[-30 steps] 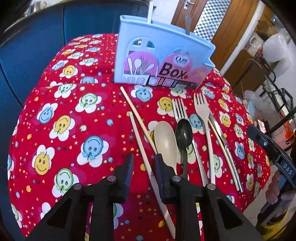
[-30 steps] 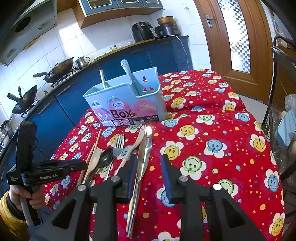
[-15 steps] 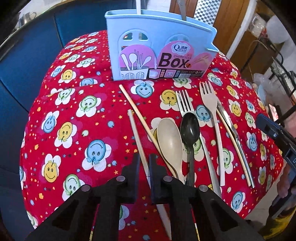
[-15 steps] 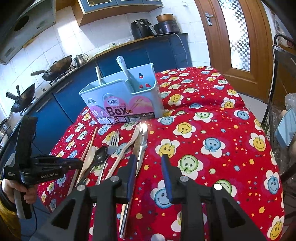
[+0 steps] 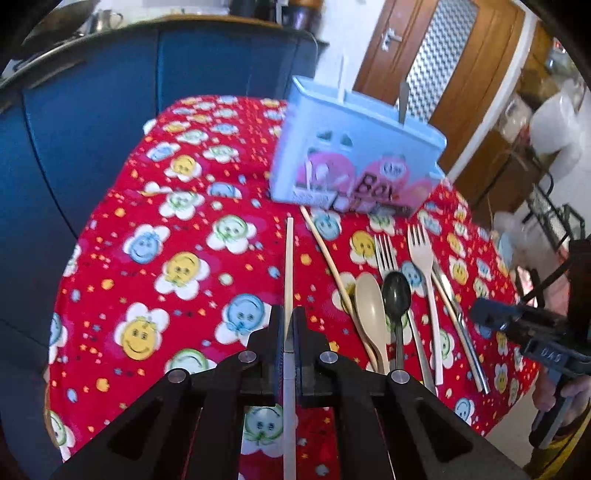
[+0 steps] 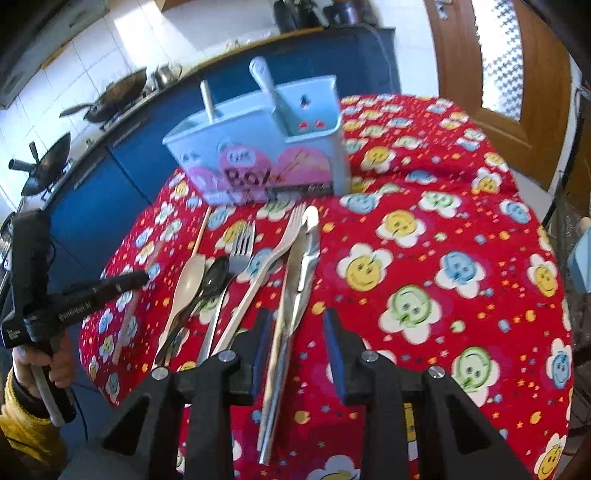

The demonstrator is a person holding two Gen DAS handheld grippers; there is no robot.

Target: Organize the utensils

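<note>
A home kitchen is showing itself on every side: woks (image 6: 107,101) and a kettle (image 6: 168,72) are sitting on a stove along a white-tiled wall (image 6: 74,59), above deep blue cabinets (image 6: 122,162). Dark countertop appliances (image 6: 306,11) are standing at the far end of the counter, beside a wooden door with a patterned glass pane (image 6: 506,59). A table under a red smiley-flower cloth (image 6: 424,258) is carrying cutlery and a pale blue utensil box (image 6: 258,158).
</note>
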